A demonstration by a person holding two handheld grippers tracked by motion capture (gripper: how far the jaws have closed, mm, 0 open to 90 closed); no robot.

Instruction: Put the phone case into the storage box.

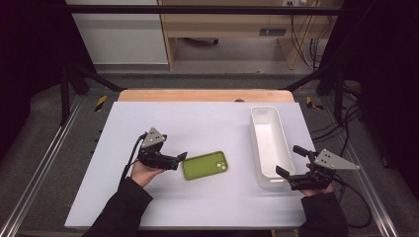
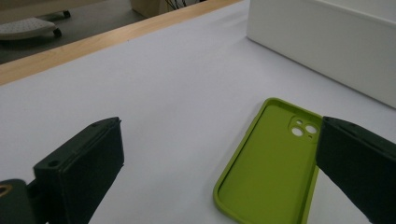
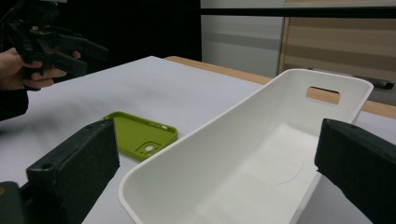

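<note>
On white table (image 1: 148,207), green phone case (image 1: 205,165) lying open-side up; looking light, flexible — pinch a long edge. L gripper (image 1: 174,161) spread beside it; R gripper (image 1: 291,162) gaping, straddling white bin (image 1: 267,143) end.

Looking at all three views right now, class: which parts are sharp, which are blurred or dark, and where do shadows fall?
High view: table evenly lit, surroundings dark, left gripper shadows faint. Left gripper view: green case sharp, near jaws soft. Right gripper view: white bin sharp, jaws blurred, background behind the hand nearly black.
</note>
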